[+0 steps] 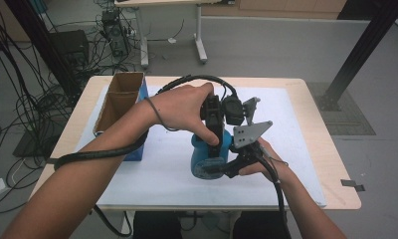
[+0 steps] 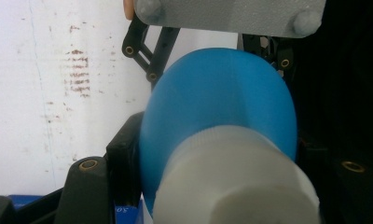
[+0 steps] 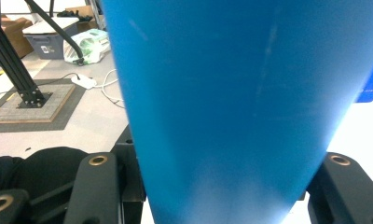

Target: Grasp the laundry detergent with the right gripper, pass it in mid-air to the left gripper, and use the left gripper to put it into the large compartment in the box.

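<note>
Cardboard box (image 1: 118, 102) sits open at the left edge of the white mat (image 1: 296, 149), with a blue box (image 1: 137, 149) against its near side, well apart from the work.

Blue bottle (image 1: 207, 157) stands near the middle of the mat, between both grippers.

Left gripper (image 1: 214, 132) comes down on the bottle from above. In the left gripper view its jaws sit close on either side of the white ribbed cap (image 2: 236, 182), with the bottle's blue shoulder (image 2: 217, 98) just below; the jaws are narrow and appear clamped on the cap.

Right gripper (image 1: 222, 167) comes in level from the right side. In the right gripper view the blue bottle body (image 3: 231, 107) stands upright between the two jaws, pressed on both sides; narrow clamp on the body, low down.

Judgement on step: one gripper steadies the body while the other holds the cap, so this reads as the cap being turned, either loosened or tightened. Which direction cannot be told from these views, nor whether the cap has come free of its thread.

Next move, as judged: the right grip must hold the body firm against rotation while the left wrist rolls about the bottle's axis. Risk is the smooth body slipping in the jaws, or the bottle tipping if the top hand pulls sideways.
</note>
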`<state>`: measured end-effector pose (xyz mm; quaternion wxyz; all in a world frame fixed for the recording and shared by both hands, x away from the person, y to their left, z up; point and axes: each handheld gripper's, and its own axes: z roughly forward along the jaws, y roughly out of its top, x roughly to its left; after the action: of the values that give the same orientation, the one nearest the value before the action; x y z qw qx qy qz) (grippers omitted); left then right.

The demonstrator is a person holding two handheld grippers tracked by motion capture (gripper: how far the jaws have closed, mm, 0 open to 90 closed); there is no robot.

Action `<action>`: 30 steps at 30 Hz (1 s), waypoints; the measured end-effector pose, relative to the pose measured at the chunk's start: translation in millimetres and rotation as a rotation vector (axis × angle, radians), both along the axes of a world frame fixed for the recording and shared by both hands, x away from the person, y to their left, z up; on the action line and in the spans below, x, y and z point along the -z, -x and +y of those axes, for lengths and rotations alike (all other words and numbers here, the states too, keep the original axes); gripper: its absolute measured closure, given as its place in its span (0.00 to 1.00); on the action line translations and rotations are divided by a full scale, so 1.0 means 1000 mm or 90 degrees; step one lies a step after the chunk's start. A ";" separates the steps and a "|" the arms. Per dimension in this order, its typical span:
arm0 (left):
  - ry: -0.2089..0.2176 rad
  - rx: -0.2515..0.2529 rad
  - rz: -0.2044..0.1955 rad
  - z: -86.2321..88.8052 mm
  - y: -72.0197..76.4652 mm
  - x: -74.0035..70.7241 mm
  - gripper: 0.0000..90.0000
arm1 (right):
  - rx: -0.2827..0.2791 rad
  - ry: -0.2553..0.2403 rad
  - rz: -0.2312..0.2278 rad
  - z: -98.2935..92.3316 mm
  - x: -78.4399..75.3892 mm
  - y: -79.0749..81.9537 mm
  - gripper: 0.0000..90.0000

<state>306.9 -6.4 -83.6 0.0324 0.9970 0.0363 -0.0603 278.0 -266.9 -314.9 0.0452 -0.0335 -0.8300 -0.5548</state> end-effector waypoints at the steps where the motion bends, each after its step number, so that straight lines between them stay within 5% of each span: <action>1: -0.001 0.000 0.001 0.000 0.000 0.000 0.41 | -0.001 -0.001 0.000 0.000 0.000 0.000 0.46; 20: -0.004 -0.001 -0.005 -0.004 0.002 -0.002 0.41 | 0.003 -0.019 0.008 -0.001 0.006 0.001 0.45; 26: -0.005 -0.003 -0.004 -0.006 0.003 0.002 0.41 | 0.007 -0.053 0.024 -0.008 0.009 0.000 0.27; 30: -0.004 -0.001 0.000 -0.007 0.001 0.002 0.41 | 0.008 -0.047 0.039 -0.011 0.010 -0.003 0.19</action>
<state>305.4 -13.2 -85.1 0.0290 0.9971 0.0376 -0.0602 281.0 -278.1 -324.6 0.0683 -0.0543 -0.8071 -0.5840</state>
